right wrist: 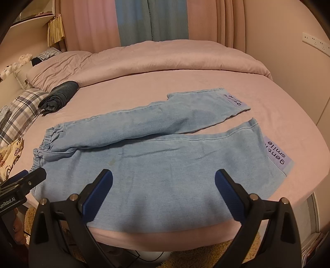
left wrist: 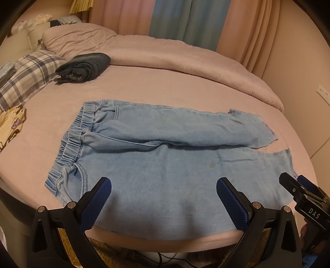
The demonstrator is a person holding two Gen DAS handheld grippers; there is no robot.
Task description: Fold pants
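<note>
Bedroom, pink sheet on bed (left wrist: 165, 82), rumpled duvet (left wrist: 185, 53) pushed to the far side, pink and blue curtains (left wrist: 165, 18) behind, wall sockets (right wrist: 315, 42) on the right. Pants (left wrist: 165, 165), light blue denim, lie flat near the front edge of the bed, waistband (left wrist: 70, 148) to the left, hems to the right with a lilac "gentle smile" label (right wrist: 277, 154) on each. Legs side by side, far leg lapping slightly over the near one along the crotch line, hems parted a little. Spread out lengthwise like this likely so one leg can be flipped onto the other first; no fold made yet. Left gripper (left wrist: 164, 190) hovers over the hip-to-thigh area, fingers wide apart, holding nothing. Right gripper (right wrist: 164, 181) hovers over the near leg lower down, fingers also wide apart, empty. Each shows at the edge of the other's view, so they sit side by side at the near edge, probably staged to take the near leg's edge. Dark folded garment (left wrist: 84, 67) sits well apart near the plaid pillow (left wrist: 28, 76), likely a done pile. Small yellowish stain (left wrist: 211, 164) on the near thigh.
</note>
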